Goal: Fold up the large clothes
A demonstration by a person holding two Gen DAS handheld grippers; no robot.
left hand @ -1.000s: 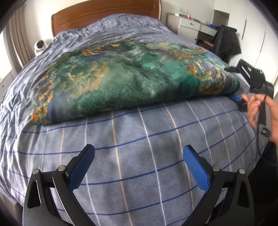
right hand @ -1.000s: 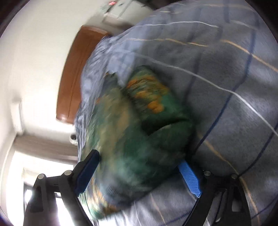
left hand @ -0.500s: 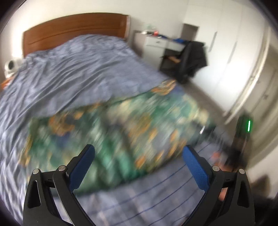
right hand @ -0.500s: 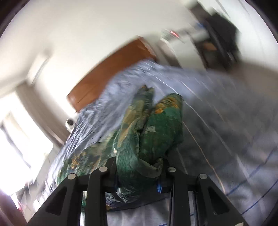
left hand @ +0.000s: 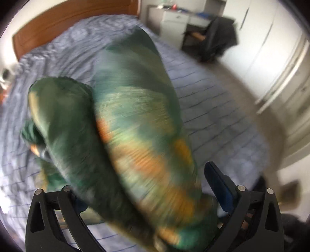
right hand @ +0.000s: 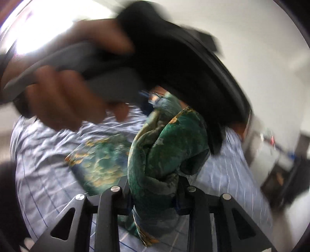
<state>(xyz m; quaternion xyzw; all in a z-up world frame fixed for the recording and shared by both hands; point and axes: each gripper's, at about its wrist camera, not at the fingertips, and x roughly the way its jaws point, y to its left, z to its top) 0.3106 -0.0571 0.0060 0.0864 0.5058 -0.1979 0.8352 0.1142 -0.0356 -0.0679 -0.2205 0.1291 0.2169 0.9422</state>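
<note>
A large green garment with orange patches [left hand: 135, 124] is lifted off the bed and fills the left wrist view, blurred. My left gripper [left hand: 143, 197] is open, its jaws wide apart, with the cloth bulging between them. My right gripper [right hand: 155, 192] is shut on a bunched end of the same garment [right hand: 164, 155] and holds it up. The rest of the garment [right hand: 100, 166] trails down onto the bed. In the right wrist view the person's hand [right hand: 64, 100] holding the left gripper is close above.
The bed has a blue-grey striped cover [left hand: 213, 108] and a wooden headboard [left hand: 64, 25]. A white desk [left hand: 174, 17] and a chair with dark clothing [left hand: 219, 36] stand at the far right, by white wardrobe doors [left hand: 275, 64].
My right gripper closed on the garment's end and lifted it off the bed. My left gripper swung right and moved in, so the raised cloth now sits between its open jaws.
</note>
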